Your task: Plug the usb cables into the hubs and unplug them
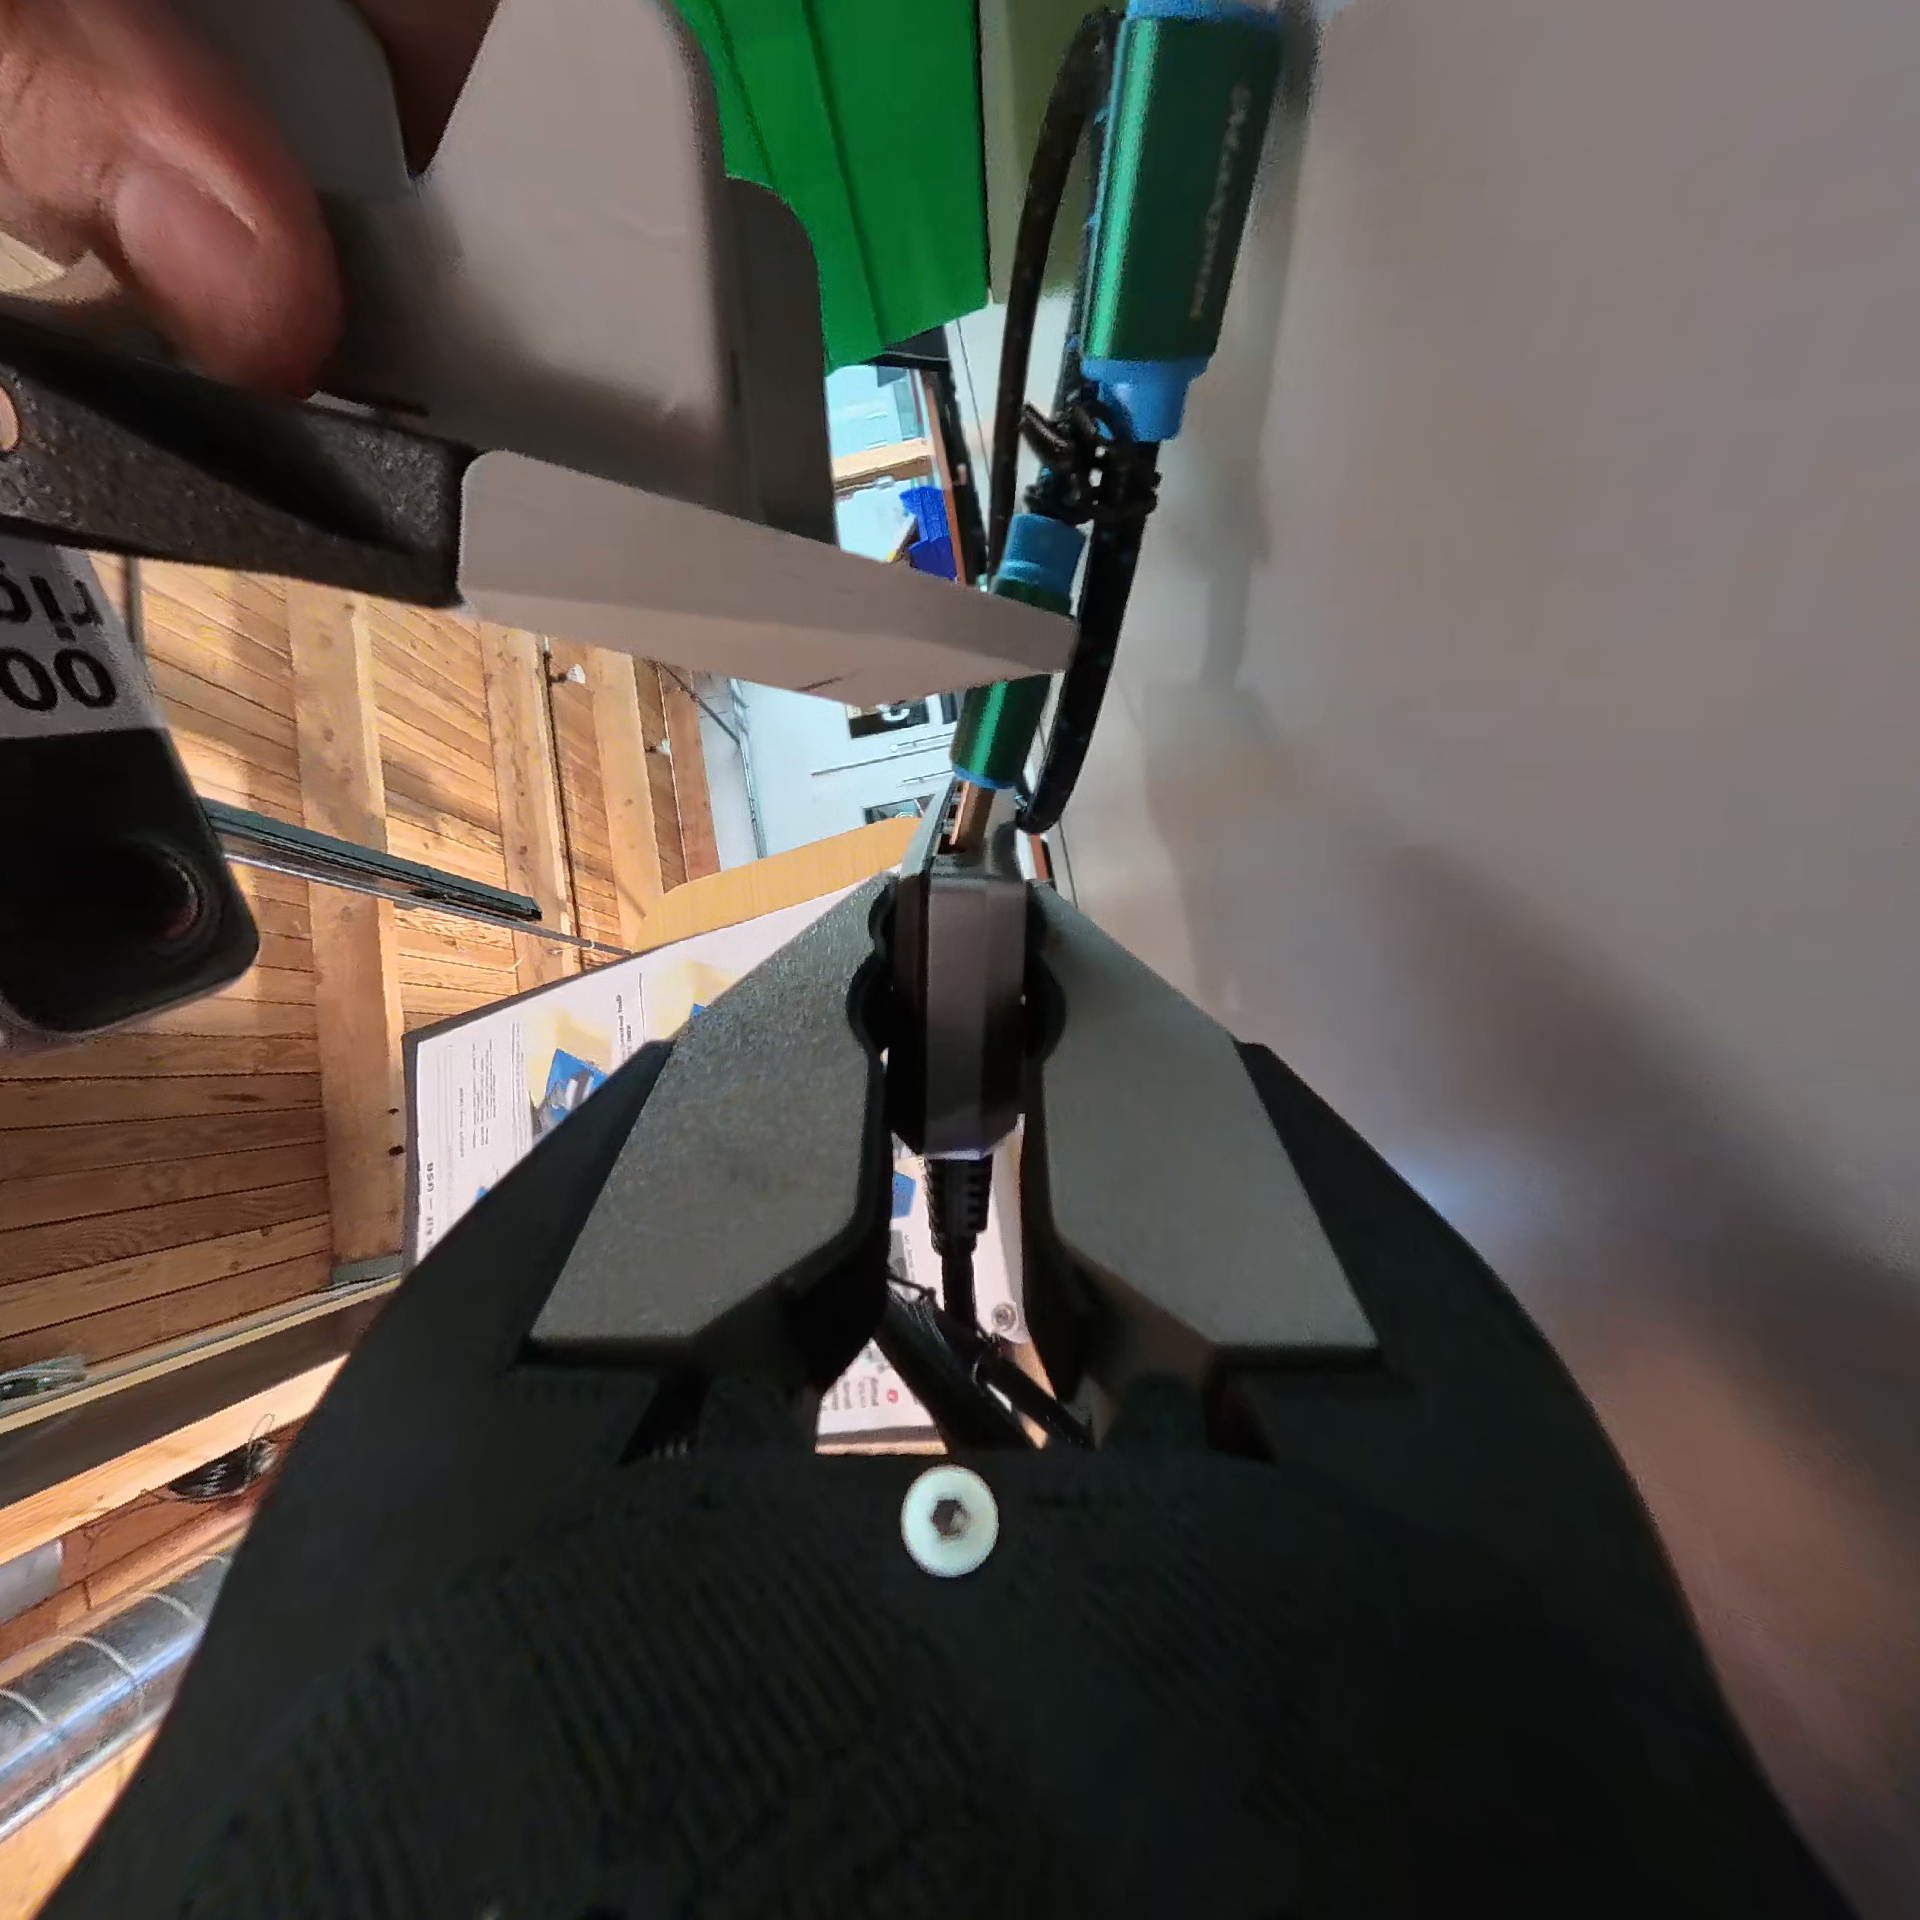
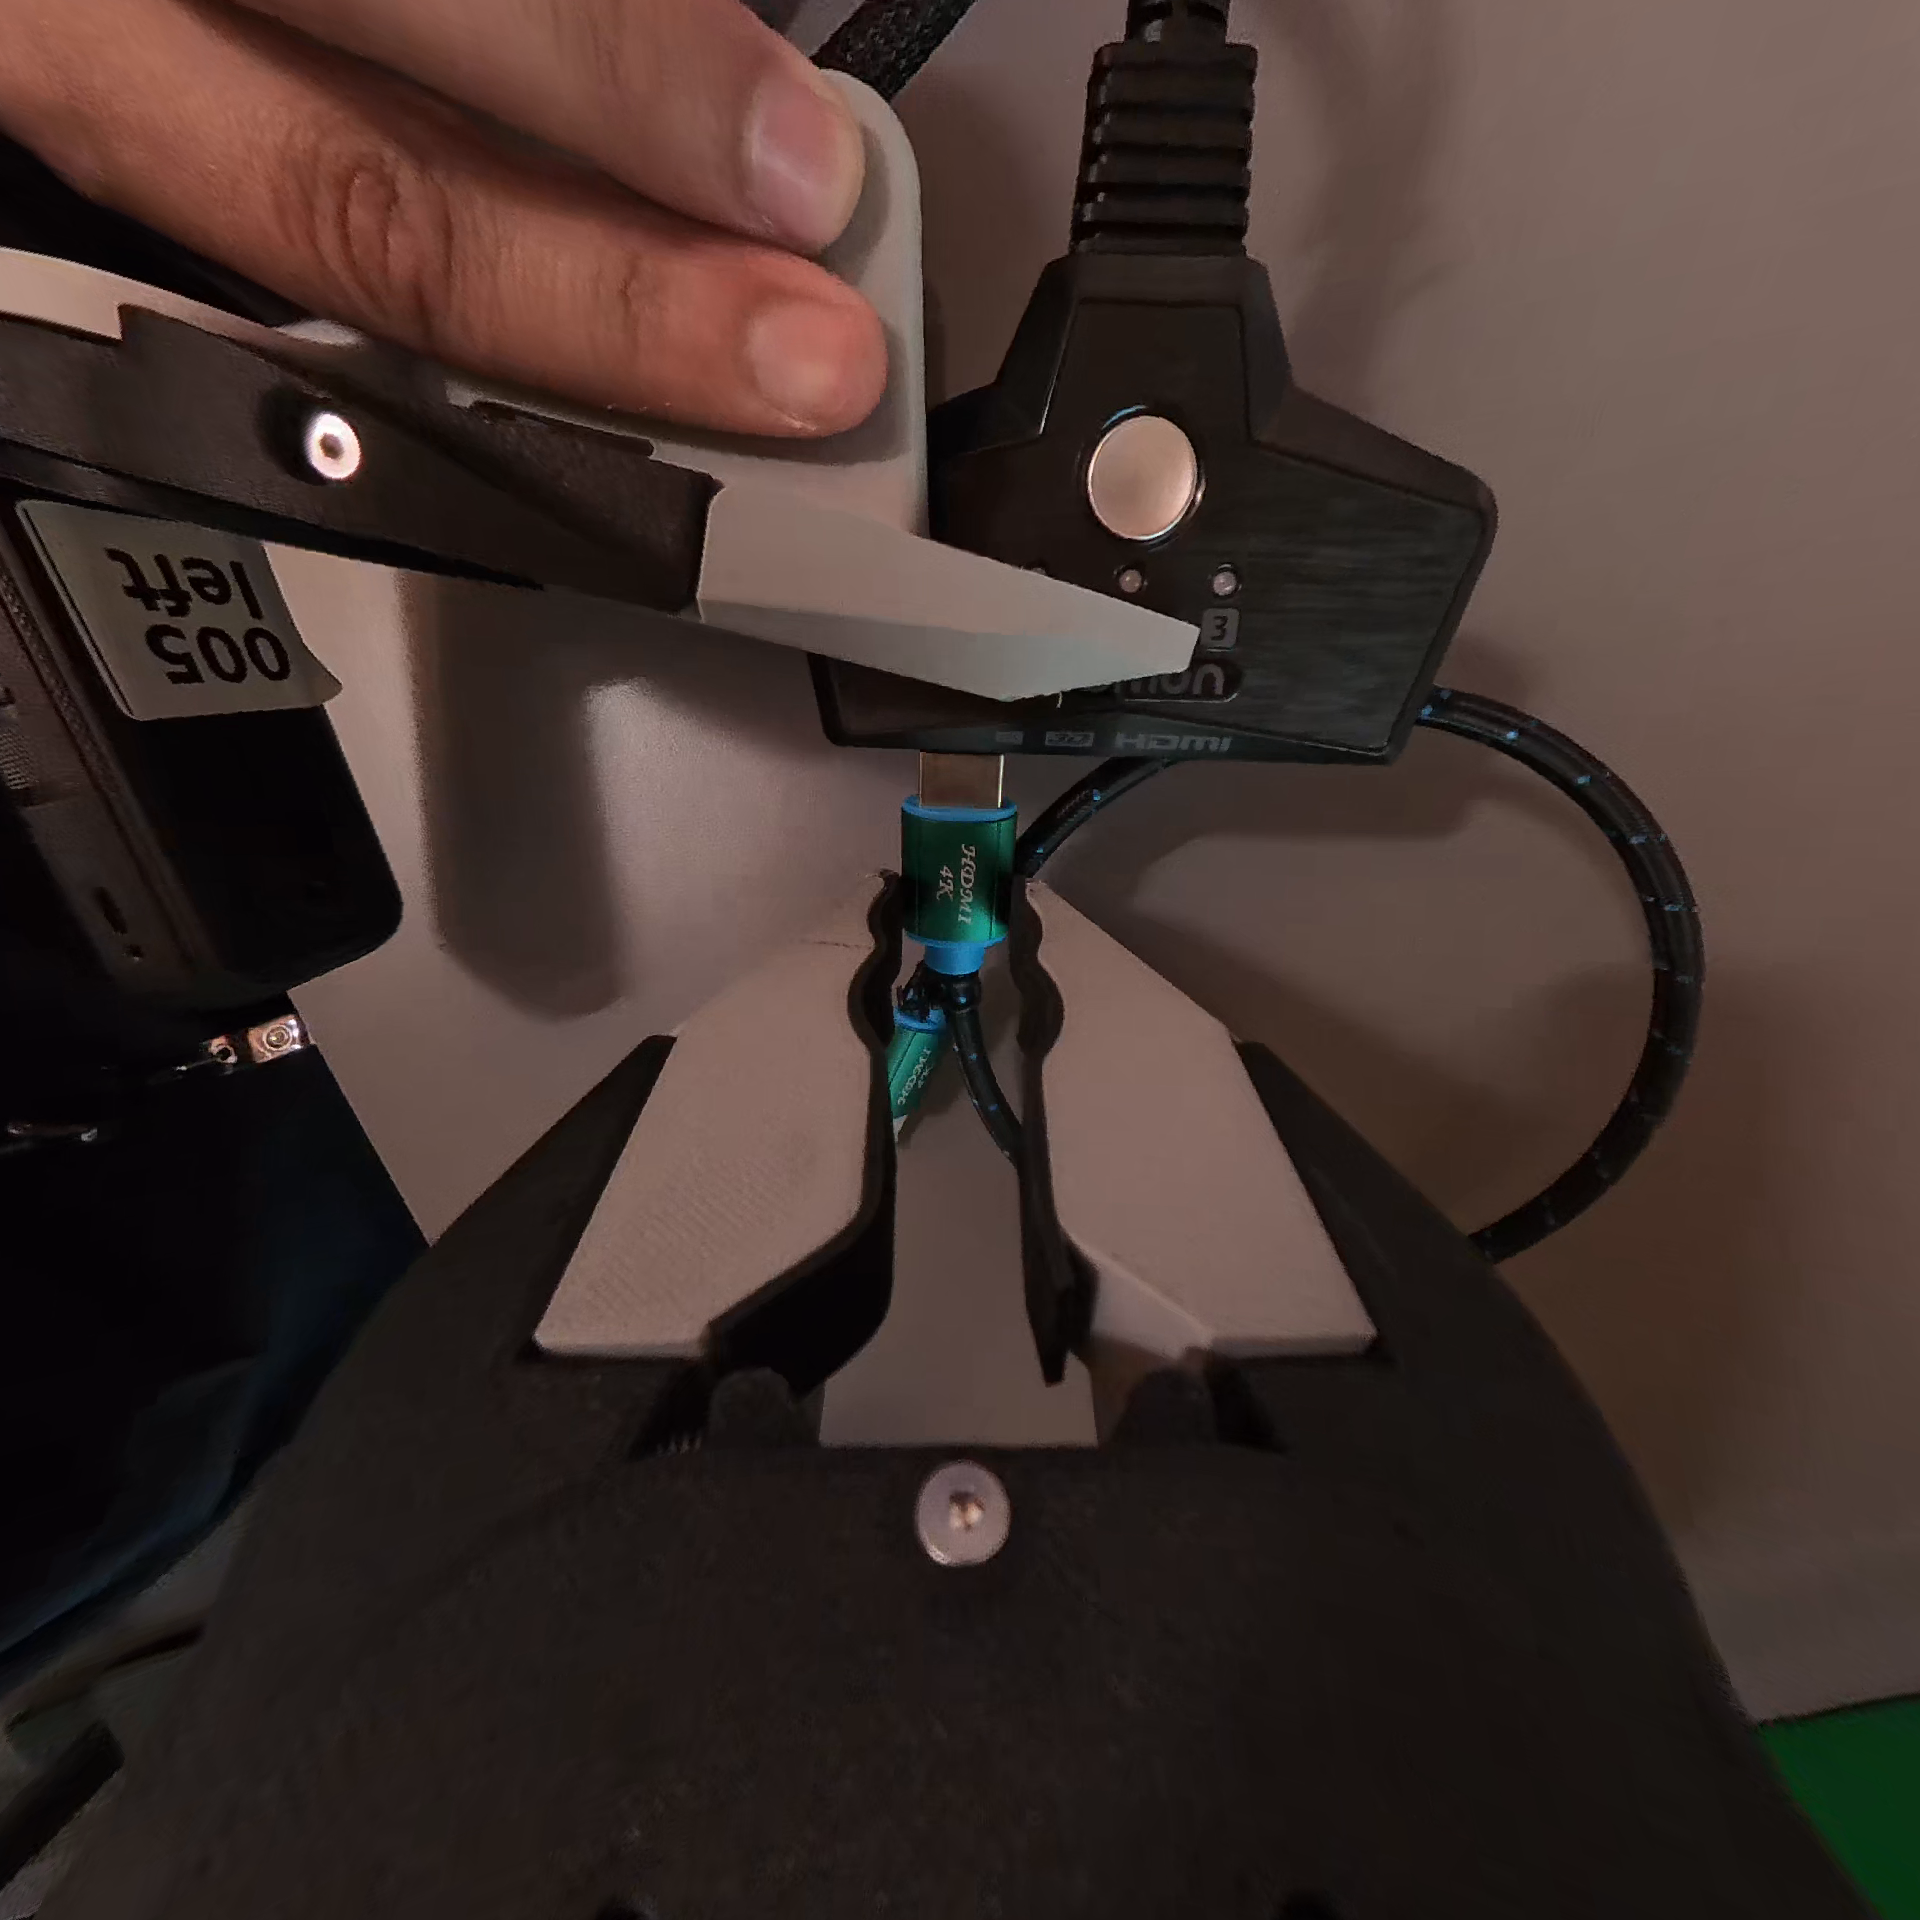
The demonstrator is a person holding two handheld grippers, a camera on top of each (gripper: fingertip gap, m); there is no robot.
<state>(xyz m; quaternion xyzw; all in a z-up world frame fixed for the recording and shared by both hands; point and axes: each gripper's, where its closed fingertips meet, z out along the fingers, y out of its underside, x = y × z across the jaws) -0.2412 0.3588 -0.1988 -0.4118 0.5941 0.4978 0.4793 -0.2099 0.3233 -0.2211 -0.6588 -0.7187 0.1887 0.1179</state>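
Left gripper (image 1: 961,997) clamping black switch box (image 1: 956,1023), right gripper (image 2: 956,925) pinching green plug (image 2: 956,883) at its port

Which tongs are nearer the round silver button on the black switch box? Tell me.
Left. The left tongs clamp the black switch box that carries the round silver button; the right tongs sit below it, gripping the green plug.

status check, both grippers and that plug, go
Left gripper shut on black switch box. Right gripper shut on green plug, tip at box port, not fully seated. Braided cable loops alongside.
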